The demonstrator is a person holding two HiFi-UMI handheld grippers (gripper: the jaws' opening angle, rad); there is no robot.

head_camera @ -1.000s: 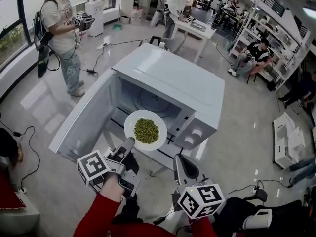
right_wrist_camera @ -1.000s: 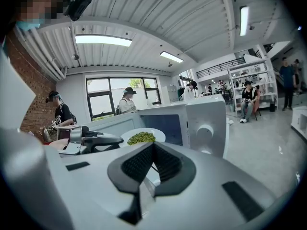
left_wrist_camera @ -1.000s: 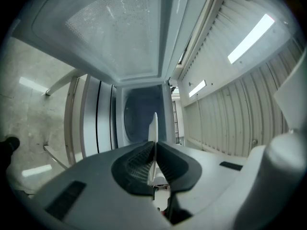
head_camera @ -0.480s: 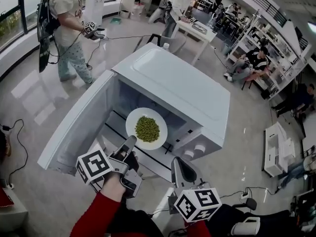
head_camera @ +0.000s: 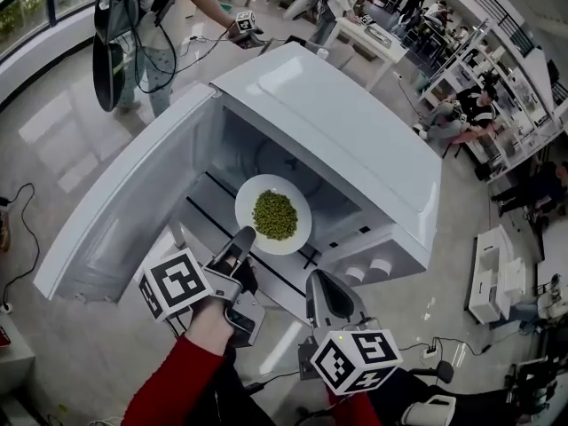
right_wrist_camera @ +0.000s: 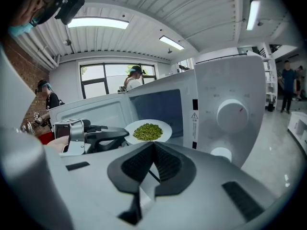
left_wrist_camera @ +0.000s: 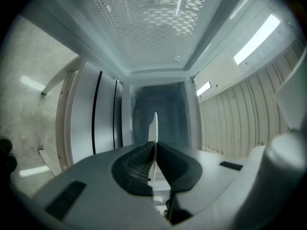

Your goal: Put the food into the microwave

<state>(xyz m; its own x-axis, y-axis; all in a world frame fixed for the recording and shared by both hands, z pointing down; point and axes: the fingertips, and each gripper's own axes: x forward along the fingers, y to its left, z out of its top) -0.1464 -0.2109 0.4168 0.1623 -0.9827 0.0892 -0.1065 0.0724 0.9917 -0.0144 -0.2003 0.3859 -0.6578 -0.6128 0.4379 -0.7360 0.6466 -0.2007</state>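
- Left tool (head_camera: 243, 236) pinches the plate (head_camera: 298, 230) by its near rim, peas (head_camera: 274, 215) level.
- Straight ahead of it, the microwave (head_camera: 346, 140) gapes, door (head_camera: 133, 211) swung left.
- Right tool (head_camera: 319, 280) pressed together, empty, alongside.

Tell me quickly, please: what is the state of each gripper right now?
Left gripper: shut on the rim of the white plate, which carries green food.
Right gripper: shut, with nothing between its jaws.

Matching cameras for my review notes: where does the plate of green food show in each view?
Head view: plate centre, at the microwave mouth.
Left gripper view: edge-on white sliver between the jaws.
Right gripper view: near centre, above the jaws.
Shared landmark: the open microwave.
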